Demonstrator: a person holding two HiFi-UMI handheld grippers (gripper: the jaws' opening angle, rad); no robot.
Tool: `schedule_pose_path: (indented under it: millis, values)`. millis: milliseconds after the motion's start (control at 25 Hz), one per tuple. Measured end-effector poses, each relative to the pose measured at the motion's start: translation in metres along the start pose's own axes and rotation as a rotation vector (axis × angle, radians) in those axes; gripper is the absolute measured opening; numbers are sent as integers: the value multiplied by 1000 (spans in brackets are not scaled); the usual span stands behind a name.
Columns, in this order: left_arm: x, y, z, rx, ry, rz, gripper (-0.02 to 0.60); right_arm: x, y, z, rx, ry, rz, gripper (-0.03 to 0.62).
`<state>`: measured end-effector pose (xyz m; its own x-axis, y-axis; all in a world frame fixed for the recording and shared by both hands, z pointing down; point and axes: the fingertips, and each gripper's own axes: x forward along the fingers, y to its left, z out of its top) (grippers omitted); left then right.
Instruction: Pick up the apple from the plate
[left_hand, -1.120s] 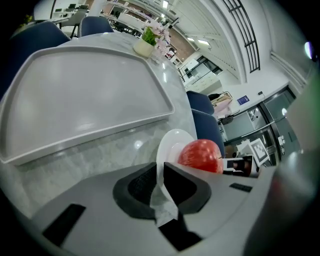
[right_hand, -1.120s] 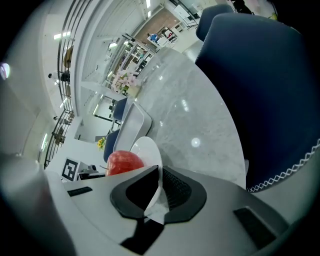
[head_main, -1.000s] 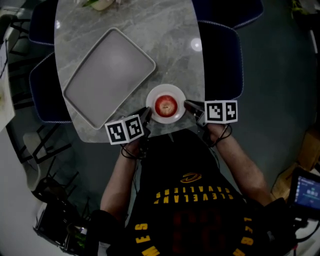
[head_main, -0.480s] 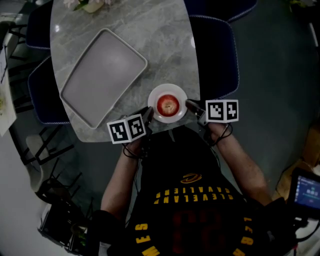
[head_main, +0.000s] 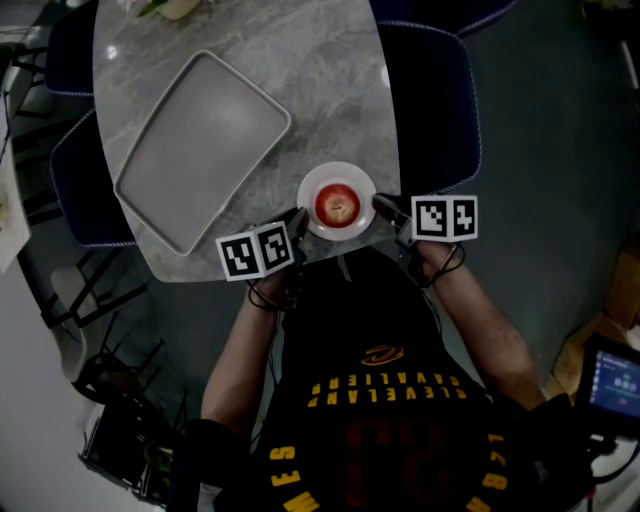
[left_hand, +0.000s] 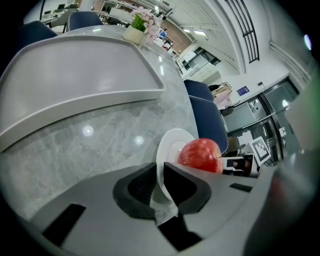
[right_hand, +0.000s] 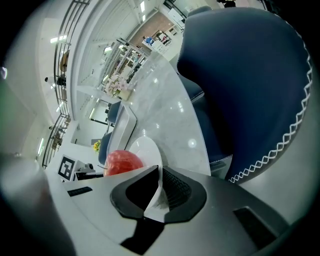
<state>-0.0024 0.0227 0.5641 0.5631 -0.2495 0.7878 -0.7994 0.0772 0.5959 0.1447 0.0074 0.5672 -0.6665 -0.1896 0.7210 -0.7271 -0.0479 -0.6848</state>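
Tray (head_main: 200, 150) lay empty up and to the L of the plate (head_main: 312, 190), well apart from it, both on the marble table (head_main: 330, 90).

L gripper (head_main: 296, 222) sat at the plate's L rim. In the L gripper view its fingers (left_hand: 137, 187) were closed down to a narrow slot w/ the white rim running through it, pads pinching the rim; nothing else in them.

Apple (head_main: 337, 204) sat mid-plate, upright, stem dimple up, untouched. From the L fingers it was just past the tips and off to the R, over the rim, near but not btw the pads.

R gripper (head_main: 380, 207) was at the plate's R rim, mirror of the L. In the R gripper view its fingers (right_hand: 175, 190) were likewise nearly together w/ the rim edge in the slot, pads on it. Apple lay just beyond the tips, to the L, not btw the pads.

A blue chair (head_main: 440, 100) stood R of the plate, beyond the table edge.

Progress, as I read it: early. Both grippers had hold of the plate, not the fruit. The plate looked to be on or barely off the table; couldn't tell which. Apple pick itself not begun. Left to do: free one gripper, open it wide enough for the apple, bring it in over the rim, close round the fruit, lift clear.
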Motion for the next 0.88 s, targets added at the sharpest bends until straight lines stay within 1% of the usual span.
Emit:
schedule_pose_path:
  millis: [880]
  values:
    - [-1, -2, -5, -2, 8, -6, 48, -3, 1, 1, -19, -16, -13, 35]
